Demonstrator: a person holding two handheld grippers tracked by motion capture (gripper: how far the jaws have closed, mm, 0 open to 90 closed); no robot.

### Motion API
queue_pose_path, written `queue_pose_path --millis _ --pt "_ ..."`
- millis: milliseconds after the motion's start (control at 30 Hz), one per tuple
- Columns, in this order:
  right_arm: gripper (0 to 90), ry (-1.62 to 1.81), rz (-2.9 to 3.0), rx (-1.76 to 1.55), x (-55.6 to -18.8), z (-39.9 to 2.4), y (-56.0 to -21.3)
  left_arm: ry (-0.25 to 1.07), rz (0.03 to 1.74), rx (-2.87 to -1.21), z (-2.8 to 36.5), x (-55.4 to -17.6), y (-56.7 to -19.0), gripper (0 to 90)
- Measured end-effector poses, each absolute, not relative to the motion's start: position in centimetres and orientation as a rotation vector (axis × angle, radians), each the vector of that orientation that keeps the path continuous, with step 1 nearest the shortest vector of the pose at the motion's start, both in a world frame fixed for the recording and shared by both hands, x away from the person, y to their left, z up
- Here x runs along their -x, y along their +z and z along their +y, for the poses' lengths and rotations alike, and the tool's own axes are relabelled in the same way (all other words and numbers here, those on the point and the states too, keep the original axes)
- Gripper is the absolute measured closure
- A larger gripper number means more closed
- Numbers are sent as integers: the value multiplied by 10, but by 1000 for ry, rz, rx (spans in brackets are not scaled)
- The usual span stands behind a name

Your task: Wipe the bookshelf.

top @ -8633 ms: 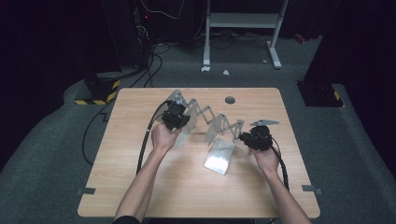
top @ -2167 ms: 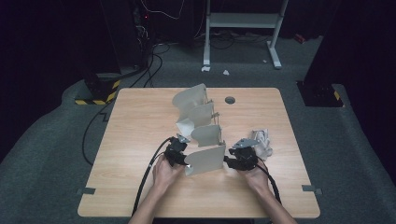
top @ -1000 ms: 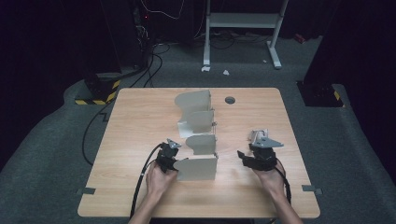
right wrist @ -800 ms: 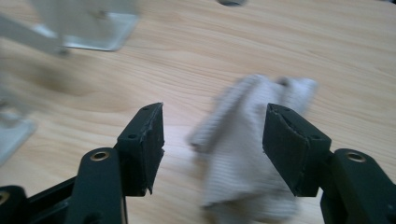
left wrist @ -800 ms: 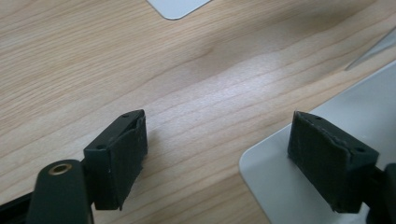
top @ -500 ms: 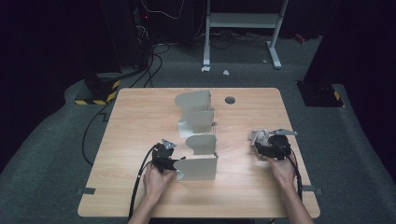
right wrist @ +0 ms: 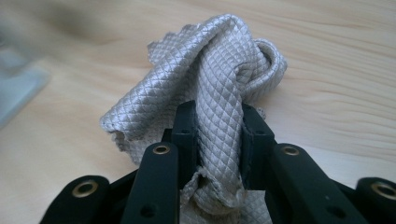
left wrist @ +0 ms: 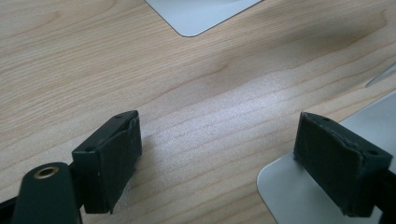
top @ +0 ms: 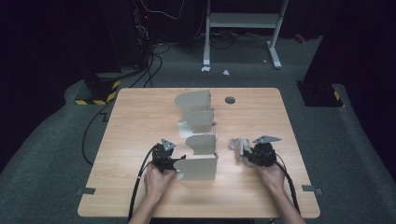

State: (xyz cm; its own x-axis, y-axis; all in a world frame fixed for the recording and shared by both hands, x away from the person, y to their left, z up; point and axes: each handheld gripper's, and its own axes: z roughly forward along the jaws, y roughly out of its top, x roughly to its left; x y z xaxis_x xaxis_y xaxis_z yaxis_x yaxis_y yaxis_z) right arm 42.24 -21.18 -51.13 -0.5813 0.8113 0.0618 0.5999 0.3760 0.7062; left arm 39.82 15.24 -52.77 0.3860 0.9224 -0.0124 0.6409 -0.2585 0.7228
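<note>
A grey folding rack of several upright panels [top: 198, 168] zigzags down the middle of the wooden table [top: 140, 116]. My left gripper [top: 180, 161] sits low at the left edge of the nearest panel, open, after widening its jaws a moment ago. In the left gripper view its jaws [left wrist: 217, 135] stand wide over bare wood, and the right pad [left wrist: 336, 168] rests over a panel's corner [left wrist: 289, 196]. A crumpled grey quilted cloth [top: 238, 147] lies right of the rack. My right gripper [top: 243, 153] has just been closing and its pads [right wrist: 217, 121] pinch a fold of the cloth [right wrist: 224, 60].
A round cable hole [top: 229, 100] sits in the table's far side. Another panel's edge [left wrist: 201, 14] shows ahead of the left gripper. Cables trail from both grippers off the near edge. Dark floor, a white stand [top: 243, 21] and a striped block [top: 95, 93] lie beyond.
My right gripper has come down and left onto the cloth and closed on a fold of it. The left gripper and the rack have stayed in place.
</note>
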Motion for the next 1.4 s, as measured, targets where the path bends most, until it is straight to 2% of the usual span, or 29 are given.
queue_pose_path --millis 200,533,1400 --pt "731 1079 2474 -1061 -397 -178 -507 574 1344 -1996 151 -401 -528 164" --pt "731 1124 2549 -937 -393 -141 -498 573 1345 -1993 150 -403 -528 164" --pt "732 1314 2379 -817 -385 -147 -420 580 1349 -1990 147 -405 -528 167"
